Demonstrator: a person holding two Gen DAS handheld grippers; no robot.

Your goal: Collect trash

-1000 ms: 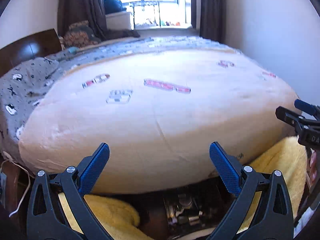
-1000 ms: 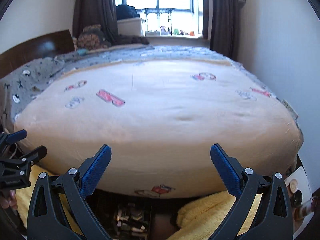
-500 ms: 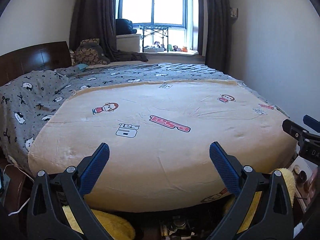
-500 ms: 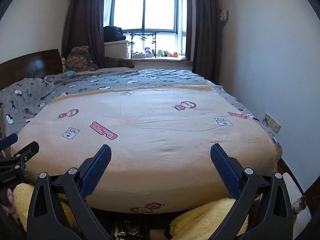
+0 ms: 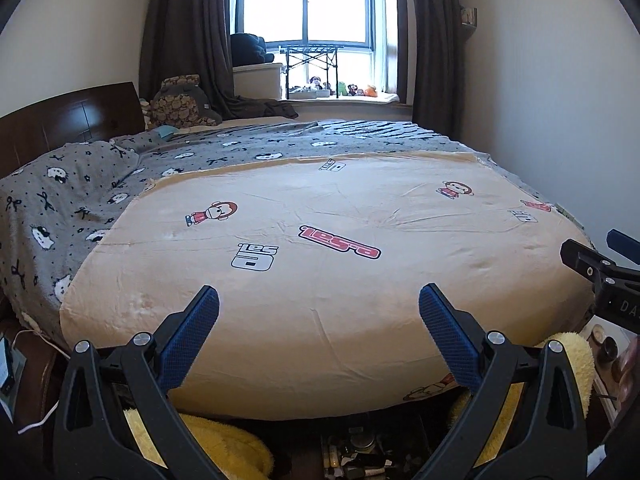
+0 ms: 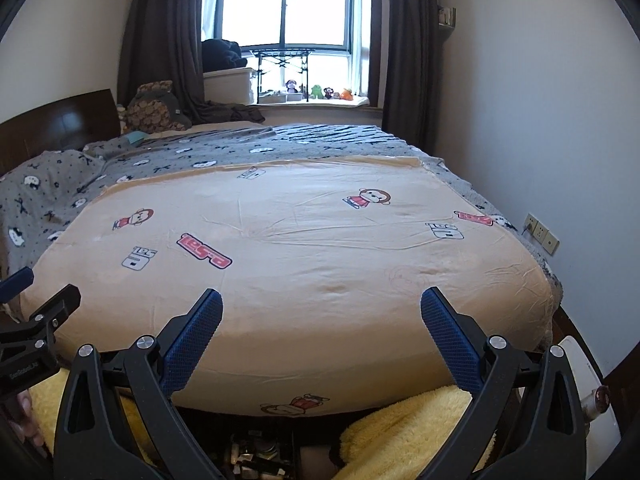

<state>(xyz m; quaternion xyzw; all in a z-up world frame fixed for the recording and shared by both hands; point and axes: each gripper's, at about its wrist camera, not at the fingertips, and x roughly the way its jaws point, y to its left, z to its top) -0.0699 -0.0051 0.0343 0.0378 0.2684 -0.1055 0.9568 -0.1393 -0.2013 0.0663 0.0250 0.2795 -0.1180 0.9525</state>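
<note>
Two grippers are up, side by side at the near foot of the bed: my left gripper (image 5: pixel 319 312) and right gripper (image 6: pixel 321 314), each with its blue pads spread wide and nothing between them. One peach blanket (image 5: pixel 320 272) covers the near half of the bed, and one grey patterned blanket (image 5: pixel 80 200) lies beyond it and off to the left. I count three monkey prints on the peach blanket's top in the right view, plus one on its near edge. Two yellow towels (image 6: pixel 400 428) bunch below the bed's foot, left and right. Between them sits one dark box (image 6: pixel 256 456) of small clutter, too blurred to sort; I cannot pick out any trash for certain.
</note>
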